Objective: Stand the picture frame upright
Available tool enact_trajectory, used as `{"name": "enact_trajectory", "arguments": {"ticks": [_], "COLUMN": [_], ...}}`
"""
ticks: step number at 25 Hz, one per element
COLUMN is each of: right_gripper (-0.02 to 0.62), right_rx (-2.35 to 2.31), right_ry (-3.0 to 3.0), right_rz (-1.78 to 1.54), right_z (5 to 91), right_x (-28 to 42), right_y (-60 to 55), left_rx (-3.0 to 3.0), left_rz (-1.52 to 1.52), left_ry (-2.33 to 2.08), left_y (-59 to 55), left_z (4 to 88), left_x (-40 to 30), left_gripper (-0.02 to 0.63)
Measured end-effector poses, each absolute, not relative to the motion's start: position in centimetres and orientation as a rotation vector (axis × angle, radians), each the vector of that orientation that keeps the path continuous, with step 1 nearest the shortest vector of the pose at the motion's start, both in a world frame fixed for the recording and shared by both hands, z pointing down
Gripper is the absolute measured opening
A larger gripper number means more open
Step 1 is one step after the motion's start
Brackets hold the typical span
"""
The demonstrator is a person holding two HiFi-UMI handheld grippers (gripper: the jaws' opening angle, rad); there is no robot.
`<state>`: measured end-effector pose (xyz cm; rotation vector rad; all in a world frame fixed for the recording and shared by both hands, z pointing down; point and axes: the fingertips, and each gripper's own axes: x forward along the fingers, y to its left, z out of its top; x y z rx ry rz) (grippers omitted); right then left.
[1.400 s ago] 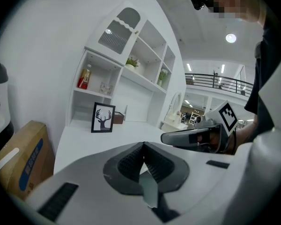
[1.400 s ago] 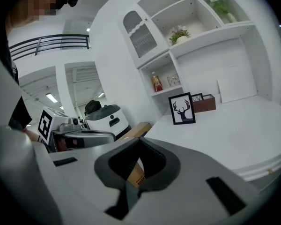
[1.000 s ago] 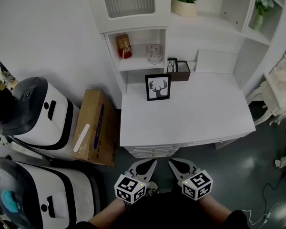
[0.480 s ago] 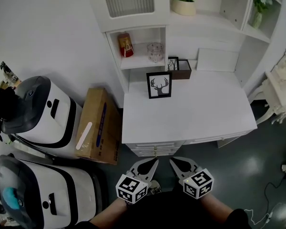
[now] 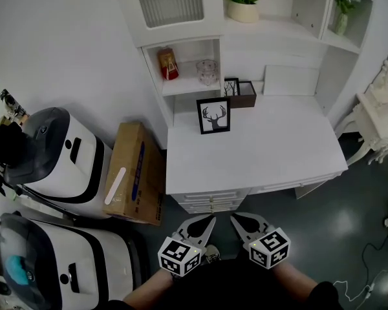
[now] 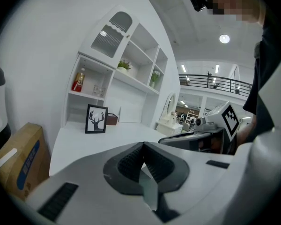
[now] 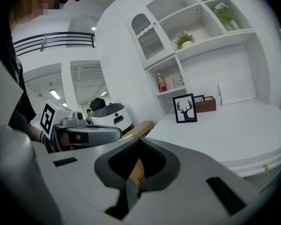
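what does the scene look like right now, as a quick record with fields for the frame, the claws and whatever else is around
picture frame: upright on the white desk, back left area, deer print facing the person
left claw: shut, empty, short of the desk's front edge
right claw: shut, empty, beside the left one
behind the frame: smaller frame and brown box
floor left of desk: cardboard box
task state: frame already standing, neither claw touching it
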<state>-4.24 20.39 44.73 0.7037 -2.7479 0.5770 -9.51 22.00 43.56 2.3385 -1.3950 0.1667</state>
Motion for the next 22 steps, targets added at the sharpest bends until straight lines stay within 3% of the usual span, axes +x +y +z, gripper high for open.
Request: {"name": "enact_trajectory", "arguments": {"ticks": [22], "right_gripper": [0.003], "right_rx": [0.707], "right_ry": [-2.739], "right_rz": [0.567], "right_z": [45.4], "right_x": [-5.0], "right_y": [22.0], "left_rx": [2.325], "left_rz": [0.133], "left_ry": [-1.37], "left_y": [23.2], "left_z": [44.1], "left_x": [-9.9], "left_gripper": [0.005]}}
